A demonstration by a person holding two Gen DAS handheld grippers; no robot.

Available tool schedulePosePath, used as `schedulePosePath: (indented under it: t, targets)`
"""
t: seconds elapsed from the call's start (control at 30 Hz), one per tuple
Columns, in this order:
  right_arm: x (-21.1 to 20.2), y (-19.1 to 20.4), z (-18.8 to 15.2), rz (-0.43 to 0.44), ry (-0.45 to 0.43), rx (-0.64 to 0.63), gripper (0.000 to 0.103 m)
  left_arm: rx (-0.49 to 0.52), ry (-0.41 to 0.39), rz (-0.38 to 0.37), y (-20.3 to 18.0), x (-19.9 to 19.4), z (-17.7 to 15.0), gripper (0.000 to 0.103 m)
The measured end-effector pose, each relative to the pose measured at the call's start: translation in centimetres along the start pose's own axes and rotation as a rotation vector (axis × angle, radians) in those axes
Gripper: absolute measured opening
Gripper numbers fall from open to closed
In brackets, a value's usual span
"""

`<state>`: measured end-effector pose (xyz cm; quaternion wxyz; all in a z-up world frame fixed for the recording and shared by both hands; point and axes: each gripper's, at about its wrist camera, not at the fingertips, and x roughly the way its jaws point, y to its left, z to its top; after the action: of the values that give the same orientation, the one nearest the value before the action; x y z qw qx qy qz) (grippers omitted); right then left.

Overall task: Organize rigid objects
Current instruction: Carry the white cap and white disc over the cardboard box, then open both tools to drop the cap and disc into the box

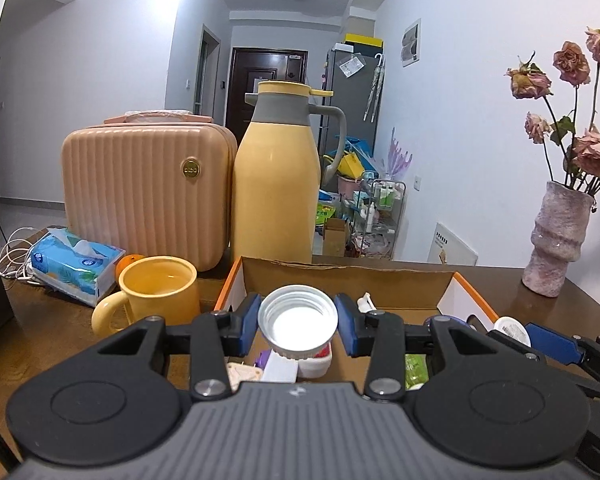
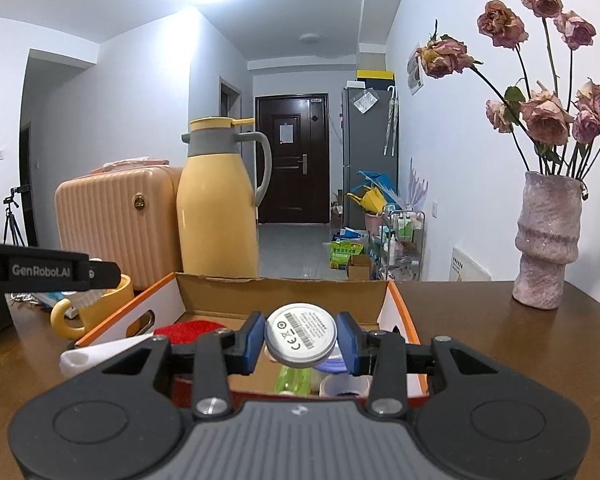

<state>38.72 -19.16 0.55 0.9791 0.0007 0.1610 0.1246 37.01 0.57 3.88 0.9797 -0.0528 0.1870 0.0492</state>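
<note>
**Both grippers carrying round pieces over the box**

The left gripper (image 1: 297,322) is clamping a white jar lid (image 1: 298,320), hollow side facing the camera, above the cardboard box (image 1: 340,276). The right gripper (image 2: 300,340) is pinching a white labelled disc (image 2: 301,335) over the same box. A yellow mug (image 1: 156,292) is standing just left of the box, with a yellow thermos jug (image 1: 276,176) behind.

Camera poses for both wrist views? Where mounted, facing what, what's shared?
Left wrist: on the left gripper, looking forward over the cardboard box; it holds a white jar; the right gripper shows at the right edge.
Right wrist: on the right gripper, same heading; it holds a round puck.
Shared: box, yellow flask, pink case, vase.
</note>
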Motion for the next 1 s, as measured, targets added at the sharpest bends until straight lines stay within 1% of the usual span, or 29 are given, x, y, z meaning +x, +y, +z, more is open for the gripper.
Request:
schedulePosePath:
  t: [0.33, 0.6, 1.0]
  targets:
    - [2.8, -0.4, 0.5, 0.001, 0.009, 0.000, 0.039, 0.005, 0.020, -0.009, -0.9, 3.3, 0.7, 0.041]
    - [4.9, -0.3, 0.8, 0.012, 0.019, -0.001, 0.039, 0.016, 0.035, -0.001, -1.2, 5.4, 1.2, 0.041]
    - [7.8, -0.7, 1.2, 0.009, 0.037, -0.001, 0.039, 0.033, 0.085, 0.019, -1.6, 8.3, 1.9, 0.041]
